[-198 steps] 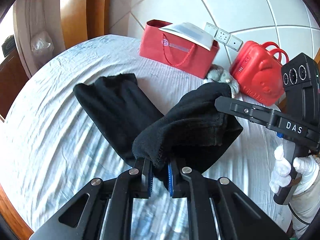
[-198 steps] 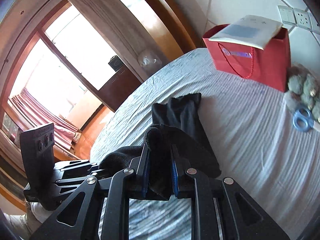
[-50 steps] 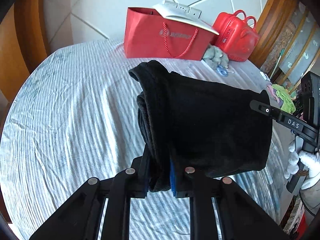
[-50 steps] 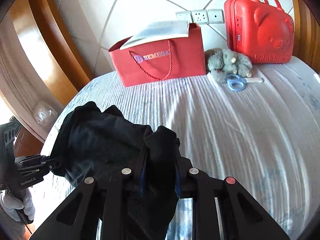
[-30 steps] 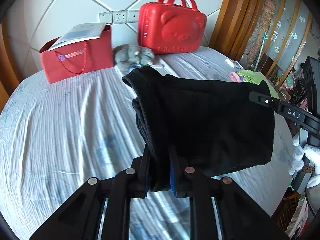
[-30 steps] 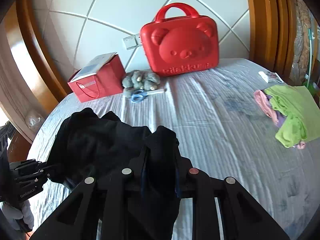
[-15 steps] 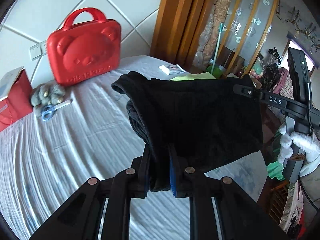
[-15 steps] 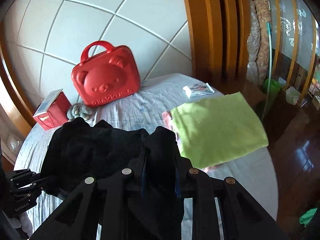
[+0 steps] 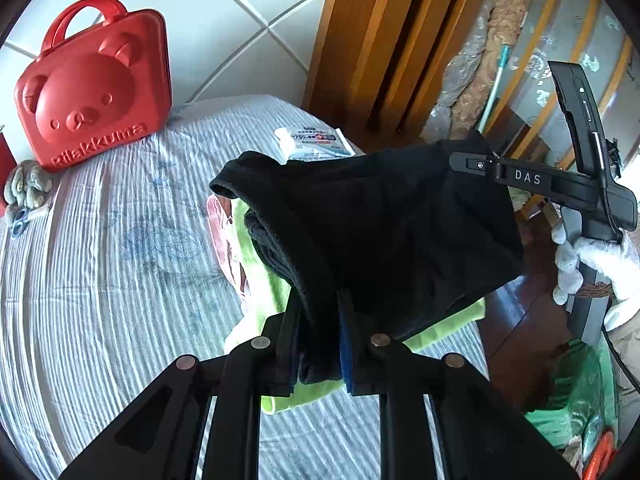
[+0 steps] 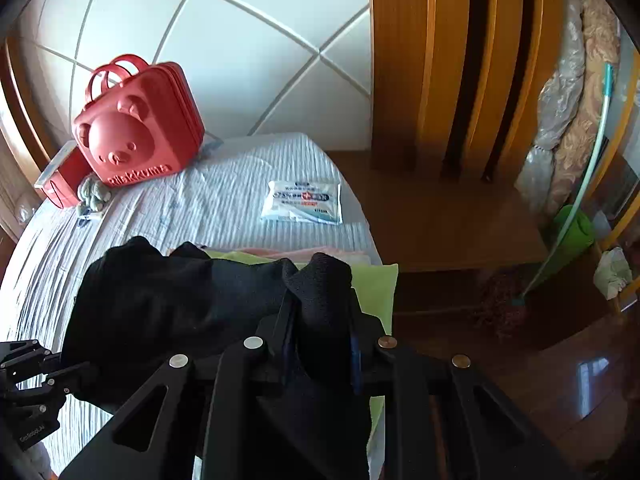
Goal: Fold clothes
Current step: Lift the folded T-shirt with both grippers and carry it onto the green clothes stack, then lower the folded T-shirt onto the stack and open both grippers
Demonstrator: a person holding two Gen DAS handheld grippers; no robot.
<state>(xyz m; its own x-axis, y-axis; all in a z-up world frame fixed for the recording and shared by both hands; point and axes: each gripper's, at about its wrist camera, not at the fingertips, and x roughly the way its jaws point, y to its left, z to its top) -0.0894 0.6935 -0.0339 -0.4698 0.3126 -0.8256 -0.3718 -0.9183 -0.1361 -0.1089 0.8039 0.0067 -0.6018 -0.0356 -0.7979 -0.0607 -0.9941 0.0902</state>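
Now the folded black fleece garment (image 9: 384, 232) hangs in the air between the two claws, filling the centre of the left wrist view. The left gripper (image 9: 320, 336) is clamped on one bunched corner at lower centre, and the right gripper (image 10: 320, 344) pinches the other corner the same way in its own view; both jaws stand narrow with dark cloth pressed between the pads.

A second ago the garment hung over bare striped white bedding (image 9: 100, 280) with the red bear-faced hard case (image 9: 92, 88) straight ahead. That case now sits in the upper left of the frame, and a flat lime-green folded cloth (image 9: 448, 330) with a pink garment (image 9: 220, 236) beside it lies directly underneath the black bundle, near the bed's edge. A white wipes packet (image 10: 304, 202) lies just beyond the pile.

So the carry across the bed looks nearly done: the folding of this piece seems finished, and what is left is lowering it squarely onto the green stack without it unfolding.
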